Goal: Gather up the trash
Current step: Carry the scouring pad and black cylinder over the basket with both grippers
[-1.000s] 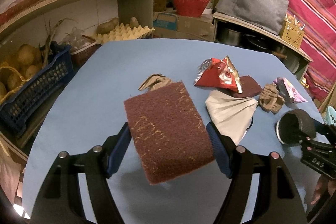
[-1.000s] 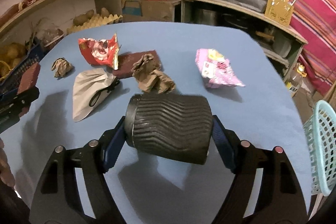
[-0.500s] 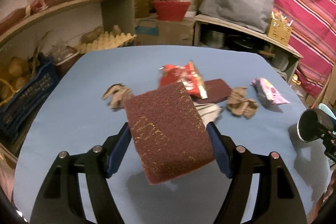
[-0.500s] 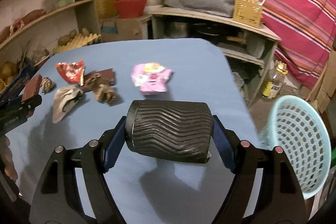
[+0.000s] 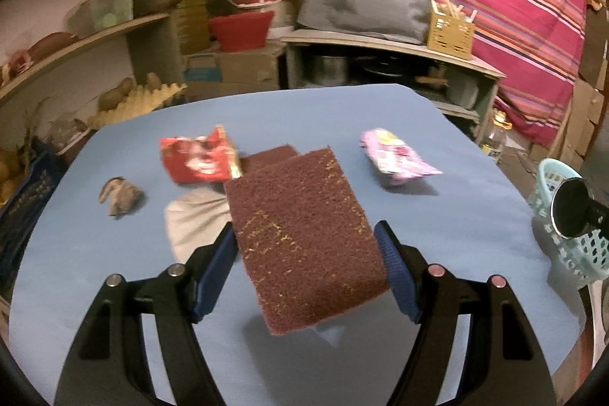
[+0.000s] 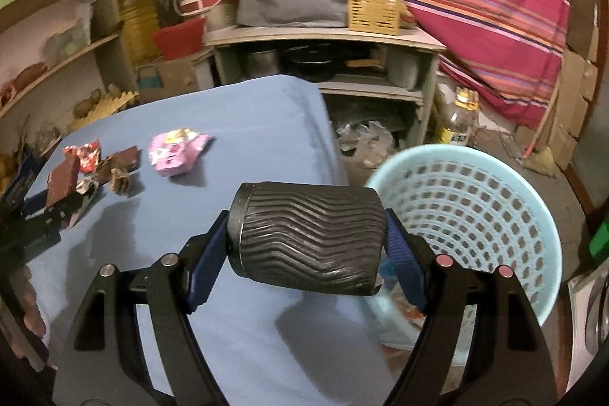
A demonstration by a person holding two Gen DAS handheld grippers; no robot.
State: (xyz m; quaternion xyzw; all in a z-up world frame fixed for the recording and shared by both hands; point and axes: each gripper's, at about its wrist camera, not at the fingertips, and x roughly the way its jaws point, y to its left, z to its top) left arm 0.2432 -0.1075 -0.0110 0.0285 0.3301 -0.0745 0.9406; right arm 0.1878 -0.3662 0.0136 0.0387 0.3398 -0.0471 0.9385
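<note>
Mid-haul at the blue tabletop [image 5: 114,292]: your right gripper [image 6: 306,244] has its fingers pinched on the two ends of a ribbed black paper cup [image 6: 306,238], held on its side over the tabletop's right edge, just beside the pale blue basket [image 6: 495,215] on the floor. The cup is not yet over the basket's mouth. Your left gripper [image 5: 304,253] has its fingers pressed against the side edges of a maroon scouring pad [image 5: 304,234], held tilted above the tabletop, well apart from the basket.

By the look of it, the job is roughly at its midpoint. Something already lies at the basket's bottom, though it is too blurred to name. Two pieces are in your fingers and not yet dropped. Left on the tabletop are a red snack wrapper [image 5: 196,160], a pink snack wrapper [image 5: 396,158], a crumpled brown paper ball [image 5: 120,195], a grey pouch [image 5: 194,219] and a dark flat piece [image 5: 272,153] half hidden behind the pad.

No brand or writing can be read: the wrappers' print is blurred, and the pad's gold marks are illegible.
</note>
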